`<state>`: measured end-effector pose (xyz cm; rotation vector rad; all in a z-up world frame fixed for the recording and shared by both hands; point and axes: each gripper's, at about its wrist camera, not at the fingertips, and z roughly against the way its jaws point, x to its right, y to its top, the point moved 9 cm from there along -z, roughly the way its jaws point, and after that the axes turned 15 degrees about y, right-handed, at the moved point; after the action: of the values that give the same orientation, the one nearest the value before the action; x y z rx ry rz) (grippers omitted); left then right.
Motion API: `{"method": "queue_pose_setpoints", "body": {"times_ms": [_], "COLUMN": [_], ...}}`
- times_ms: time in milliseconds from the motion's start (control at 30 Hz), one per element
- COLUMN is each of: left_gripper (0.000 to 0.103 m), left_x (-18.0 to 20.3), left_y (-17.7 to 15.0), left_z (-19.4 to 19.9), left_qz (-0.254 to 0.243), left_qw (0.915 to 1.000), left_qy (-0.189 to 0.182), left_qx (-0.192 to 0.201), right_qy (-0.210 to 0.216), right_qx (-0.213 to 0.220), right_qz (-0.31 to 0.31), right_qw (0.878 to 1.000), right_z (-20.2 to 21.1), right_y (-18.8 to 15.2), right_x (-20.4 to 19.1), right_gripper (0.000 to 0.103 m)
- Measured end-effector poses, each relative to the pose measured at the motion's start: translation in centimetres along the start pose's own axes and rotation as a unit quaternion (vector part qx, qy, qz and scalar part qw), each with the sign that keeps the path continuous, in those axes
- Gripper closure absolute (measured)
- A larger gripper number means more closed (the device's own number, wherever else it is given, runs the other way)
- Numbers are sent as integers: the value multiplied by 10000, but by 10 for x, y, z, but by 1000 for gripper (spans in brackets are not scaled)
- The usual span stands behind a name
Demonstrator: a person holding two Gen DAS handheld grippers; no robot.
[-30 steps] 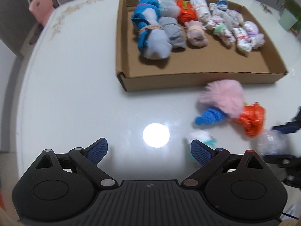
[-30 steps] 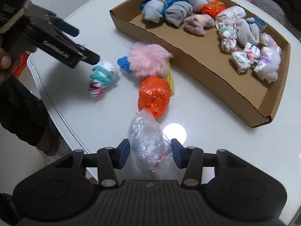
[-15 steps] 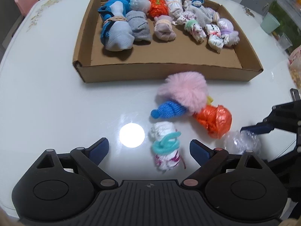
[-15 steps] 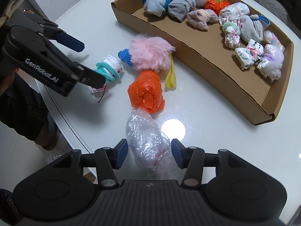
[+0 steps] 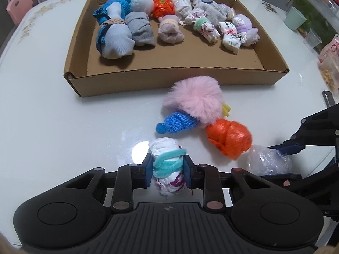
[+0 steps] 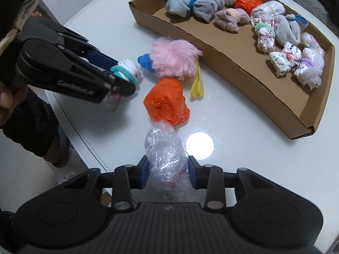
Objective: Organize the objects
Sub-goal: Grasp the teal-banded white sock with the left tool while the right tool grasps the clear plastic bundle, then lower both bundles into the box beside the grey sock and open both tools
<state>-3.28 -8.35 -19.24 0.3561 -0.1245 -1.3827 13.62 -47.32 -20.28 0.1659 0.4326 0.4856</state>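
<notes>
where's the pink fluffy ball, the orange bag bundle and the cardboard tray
pink fluffy ball [image 5: 195, 99], left wrist view, middle of the fur
orange bag bundle [image 6: 166, 101], right wrist view, top face
cardboard tray [image 5: 148, 81], left wrist view, near outer wall

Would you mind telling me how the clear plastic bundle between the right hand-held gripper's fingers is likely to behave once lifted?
The clear plastic bundle looks like crumpled film, so it is probably light and will likely squash rather than resist the right hand-held gripper. Its glossy surface suggests it may slip. Its front end touches the orange bundle, which might get nudged.
</notes>
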Motion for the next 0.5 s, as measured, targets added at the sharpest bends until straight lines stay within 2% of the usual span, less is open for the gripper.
{"method": "queue_pose_setpoints", "body": {"times_ms": [267, 500], "left_gripper": [68, 68], "left_x": [-14, -42], "left_y": [1, 36], "left_z": [17, 51], "left_qz": [38, 325], "left_qw": [9999, 9990], "left_qy": [85, 57], "left_qx": [-57, 299], "right_qy": [211, 558], "right_qx": [113, 922], "right_qz": [-36, -266], "right_qw": [9997, 9938], "right_z": [12, 59], "right_y": [0, 14], "right_x": [-4, 3], "right_gripper": [70, 70]}}
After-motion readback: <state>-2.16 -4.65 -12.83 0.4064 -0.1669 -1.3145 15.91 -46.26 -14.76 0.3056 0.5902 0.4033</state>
